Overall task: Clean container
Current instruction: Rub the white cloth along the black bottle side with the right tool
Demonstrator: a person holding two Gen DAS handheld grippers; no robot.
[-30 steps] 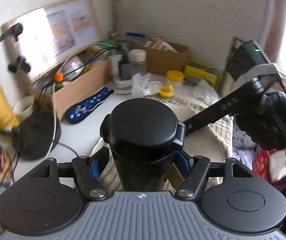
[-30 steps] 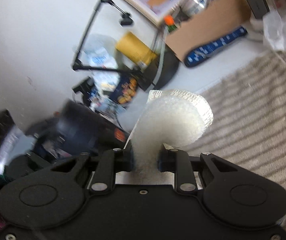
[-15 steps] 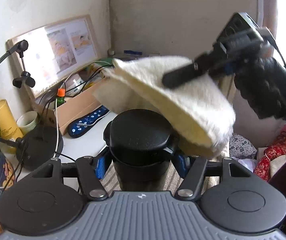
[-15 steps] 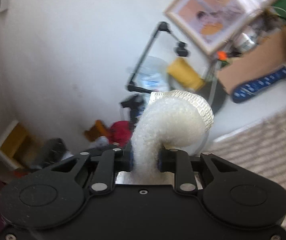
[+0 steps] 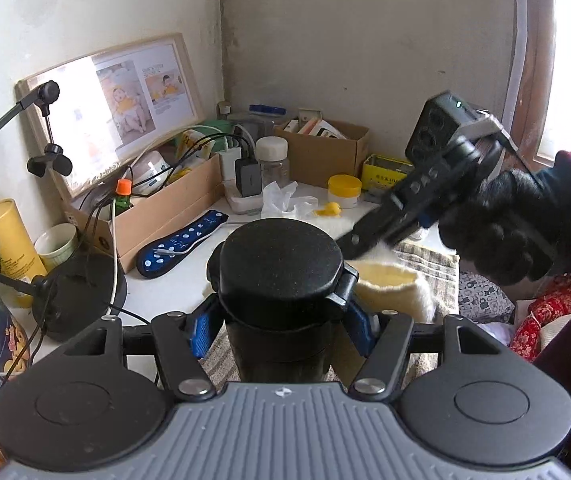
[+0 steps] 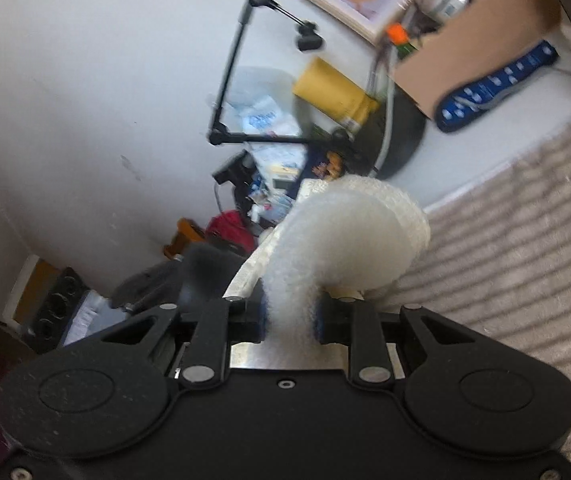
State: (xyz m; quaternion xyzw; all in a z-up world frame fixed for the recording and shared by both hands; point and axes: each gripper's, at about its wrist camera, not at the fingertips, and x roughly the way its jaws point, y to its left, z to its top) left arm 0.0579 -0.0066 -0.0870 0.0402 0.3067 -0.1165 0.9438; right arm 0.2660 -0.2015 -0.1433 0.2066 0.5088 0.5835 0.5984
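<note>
My left gripper is shut on a black lidded container, held upright above the striped mat. My right gripper is shut on a fluffy white and yellow cloth that curls over past its fingertips. In the left wrist view the right gripper reaches in from the right in a black-gloved hand, and the cloth hangs just right of the container's lid hinge, close beside it.
A black lamp base, a yellow cup and a blue dotted case lie at left. Cardboard boxes, a jar, a yellow-lidded tub and tissue crowd the back.
The right gripper has dropped with the cloth from above the lid to the container's right side. The left gripper has kept the container in place.
</note>
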